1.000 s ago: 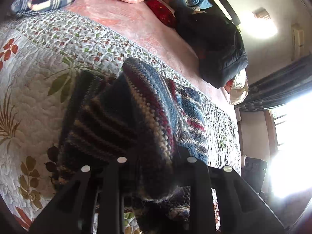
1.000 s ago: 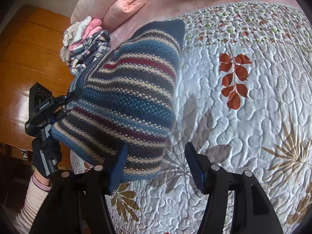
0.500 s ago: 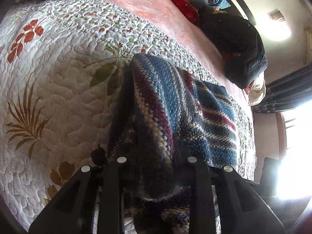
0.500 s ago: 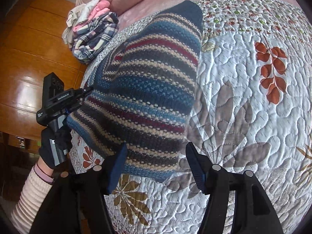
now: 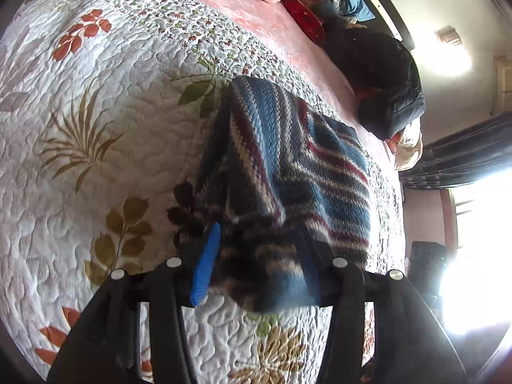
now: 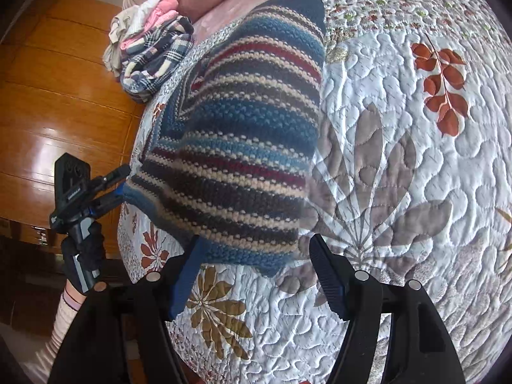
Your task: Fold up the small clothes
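On the quilt (image 6: 400,147) near the bed's edge lies the striped sweater (image 6: 243,134), one corner bunched between the left gripper (image 5: 256,265), whose fingers look parted, so I cannot tell if it grips. The right gripper (image 6: 256,272) hovers open and empty. If that corner slips or drags, the fold could skew toward the clothes pile (image 6: 153,51).

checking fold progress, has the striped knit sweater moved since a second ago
Yes. In the right wrist view the striped knit sweater has shifted further onto the floral quilt, away from the folded plaid clothes pile.
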The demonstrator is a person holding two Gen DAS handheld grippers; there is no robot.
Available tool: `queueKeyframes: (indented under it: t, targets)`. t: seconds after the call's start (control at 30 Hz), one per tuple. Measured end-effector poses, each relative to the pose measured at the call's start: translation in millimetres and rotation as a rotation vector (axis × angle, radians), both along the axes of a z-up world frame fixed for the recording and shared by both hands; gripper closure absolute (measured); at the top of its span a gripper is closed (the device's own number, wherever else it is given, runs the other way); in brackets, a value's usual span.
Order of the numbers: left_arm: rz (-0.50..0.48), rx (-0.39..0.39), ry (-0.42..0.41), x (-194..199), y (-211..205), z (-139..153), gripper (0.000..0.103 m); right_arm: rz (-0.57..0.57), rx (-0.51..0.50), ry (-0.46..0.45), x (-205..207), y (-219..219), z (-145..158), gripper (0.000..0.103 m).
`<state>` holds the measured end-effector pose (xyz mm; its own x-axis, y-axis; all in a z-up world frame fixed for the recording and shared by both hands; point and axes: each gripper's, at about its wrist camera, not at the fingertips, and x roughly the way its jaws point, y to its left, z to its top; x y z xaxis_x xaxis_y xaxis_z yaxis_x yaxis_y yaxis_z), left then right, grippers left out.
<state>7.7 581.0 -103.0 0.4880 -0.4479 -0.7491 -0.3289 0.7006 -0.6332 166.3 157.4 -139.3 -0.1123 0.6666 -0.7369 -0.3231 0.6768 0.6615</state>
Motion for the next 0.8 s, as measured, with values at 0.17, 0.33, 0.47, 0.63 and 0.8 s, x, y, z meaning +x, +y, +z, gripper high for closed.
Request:
queueKeyframes:
  t: [0.17, 0.33, 0.47, 0.63, 0.8]
  targets:
    - [0.029, -0.123, 0.001, -12.5, -11.5, -14.0, 0.05, -0.031, 0.028, 0.054, 0.7, 4.3, -12.4, 0.032]
    - [0.015, -0.036, 0.076, -0.6, -23.3, -30.2, 0.079, -0.056, 0.053, 0.148, 6.8, 14.1, -32.0, 0.031]
    - [0.006, -0.006, 0.086, -2.0, -27.0, -31.9, 0.092, -0.036, 0.068, 0.148, 6.5, 15.8, -28.4, 0.06]
    - [-0.029, 0.088, 0.092, -8.3, -27.7, -26.3, 0.093, 0.01, 0.041, 0.076, 0.5, 9.0, -7.0, 0.08]
    - [-0.05, 0.142, 0.129, -4.5, -31.3, -51.0, 0.093, 0.055, -0.08, 0.036, -6.9, 17.0, -18.1, 0.082]
